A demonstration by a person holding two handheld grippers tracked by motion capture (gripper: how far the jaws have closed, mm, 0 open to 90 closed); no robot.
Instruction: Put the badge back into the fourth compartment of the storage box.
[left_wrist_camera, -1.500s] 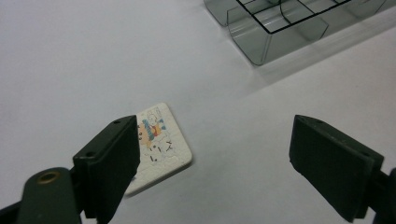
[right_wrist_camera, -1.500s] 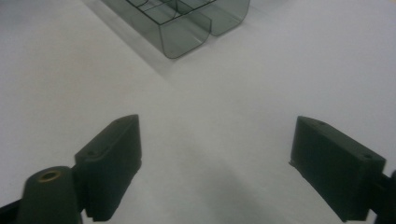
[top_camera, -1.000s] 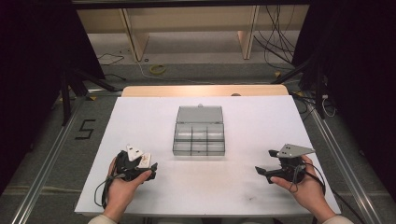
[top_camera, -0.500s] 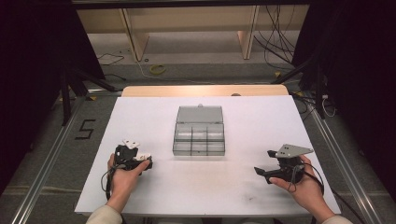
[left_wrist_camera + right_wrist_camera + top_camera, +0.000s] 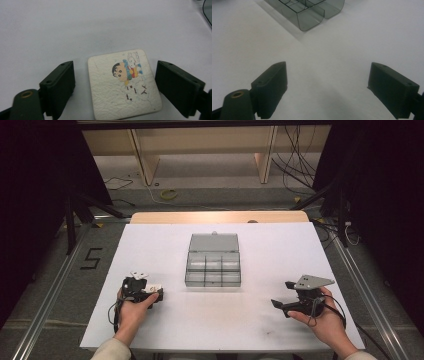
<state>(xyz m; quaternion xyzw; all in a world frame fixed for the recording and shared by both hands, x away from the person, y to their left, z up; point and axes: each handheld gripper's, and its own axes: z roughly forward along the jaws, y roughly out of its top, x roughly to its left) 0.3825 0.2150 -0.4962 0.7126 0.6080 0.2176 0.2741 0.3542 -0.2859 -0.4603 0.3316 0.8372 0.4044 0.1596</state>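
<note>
Where the left claw [image 5: 115, 85] gapes, a cartoon tile [image 5: 124, 83] lies flat.

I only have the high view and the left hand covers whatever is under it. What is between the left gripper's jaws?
Observer: A white square tile with a cartoon figure printed on it lies flat on the table, between the open jaws of the left gripper.
Operator: Are the jaws touching it?
Observer: No, there is a gap on each side.
Operator: And the right gripper?
Observer: The right gripper is open over bare table, aimed toward a corner of the clear compartment box.
</note>
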